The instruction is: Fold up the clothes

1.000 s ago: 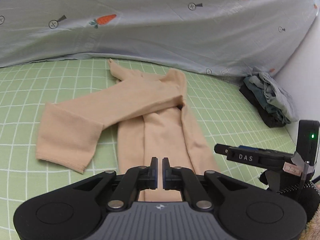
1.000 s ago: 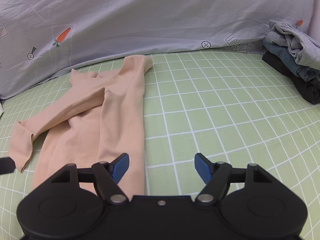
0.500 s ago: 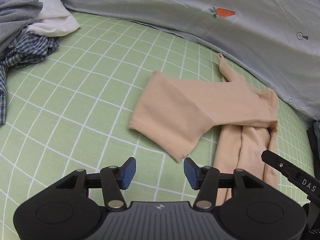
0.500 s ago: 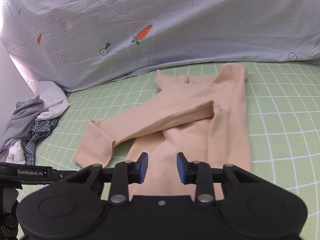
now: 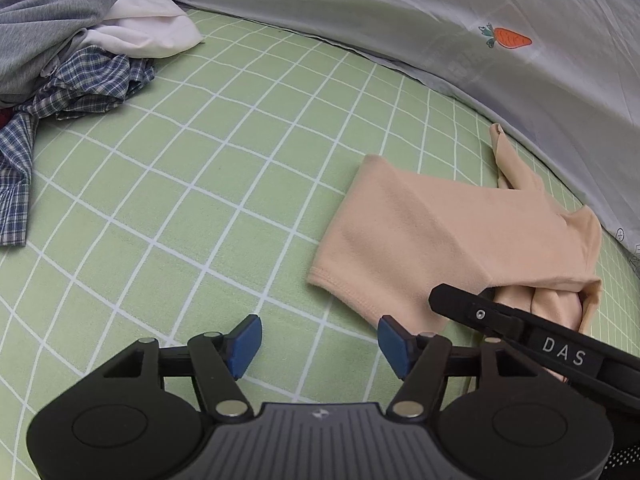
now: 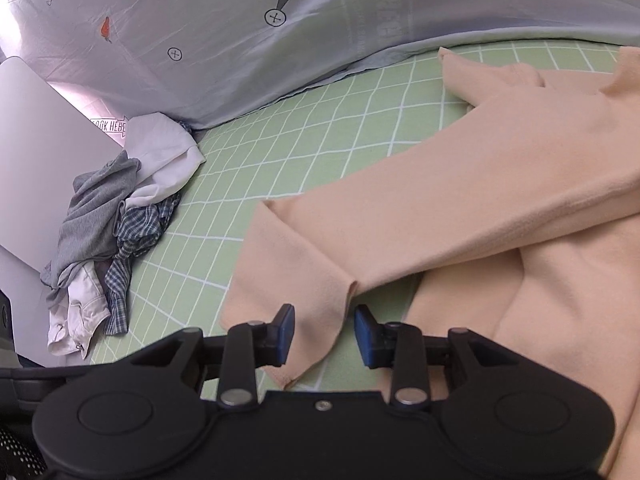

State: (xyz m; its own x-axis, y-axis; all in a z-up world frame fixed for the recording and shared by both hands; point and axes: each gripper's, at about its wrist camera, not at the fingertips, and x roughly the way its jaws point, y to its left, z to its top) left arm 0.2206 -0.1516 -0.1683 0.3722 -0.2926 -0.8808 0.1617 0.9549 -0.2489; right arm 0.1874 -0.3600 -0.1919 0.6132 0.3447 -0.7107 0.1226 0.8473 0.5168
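Laundry heap: off to the far left of the left gripper, a crumpled pile of grey, white and blue-checked clothes (image 5: 76,60) sits on the green bedsheet with white grid lines (image 5: 192,184).
Left gripper: the left gripper (image 5: 319,344) points down at bare sheet, blue pads well apart and spreading wider as we watch, nothing between them!
Garment: the peach-beige long-sleeved knit top (image 5: 448,236) lies flat just ahead and to the right of that gripper, one sleeve folded across the body, its cuff nearest the right-hand pad but not touching it.
Right gripper: over in the right wrist view, the right gripper (image 6: 324,334) is narrow and closing in, and the sleeve cuff (image 6: 316,312) of the top runs right between the blue pads; they do not look pressed onto the cloth yet.
Backdrop: beyond both tools, a pale grey-blue cover printed with orange carrots (image 6: 256,40) rises along the far edge of the sheet.
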